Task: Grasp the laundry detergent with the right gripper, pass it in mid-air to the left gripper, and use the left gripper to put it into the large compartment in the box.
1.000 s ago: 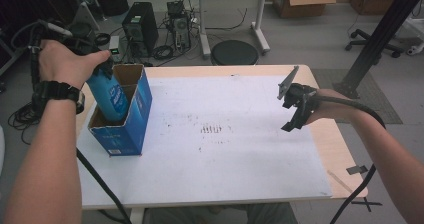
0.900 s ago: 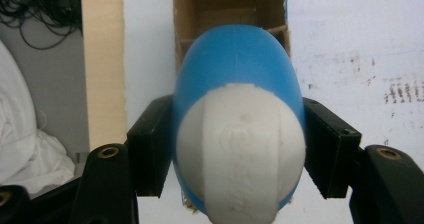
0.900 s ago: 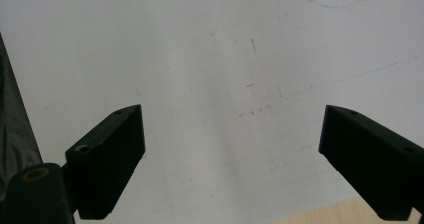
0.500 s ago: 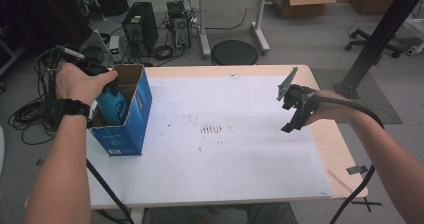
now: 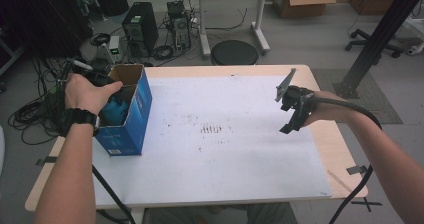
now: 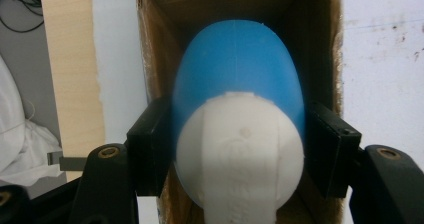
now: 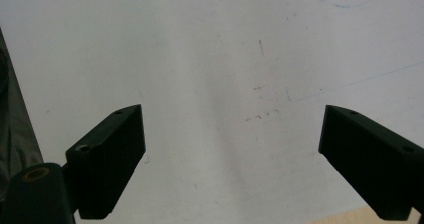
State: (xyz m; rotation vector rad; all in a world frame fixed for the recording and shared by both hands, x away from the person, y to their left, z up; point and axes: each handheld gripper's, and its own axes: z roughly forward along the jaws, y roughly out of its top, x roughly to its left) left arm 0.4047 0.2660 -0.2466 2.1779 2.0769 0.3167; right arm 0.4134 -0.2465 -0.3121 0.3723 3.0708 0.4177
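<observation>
Nearest, in the left gripper view: left gripper (image 6: pixel 240 149) clamped on a blue bottle (image 6: pixel 237 79) with a white cap (image 6: pixel 240 154), lowered into an open cardboard box (image 6: pixel 320 44). Farther out, in the high view: blue box (image 5: pixel 131 119) upright at the table's (image 5: pixel 320 139) left edge. Right gripper (image 7: pixel 232 159) empty, jaws wide apart, above the white sheet (image 7: pixel 225 59).
</observation>
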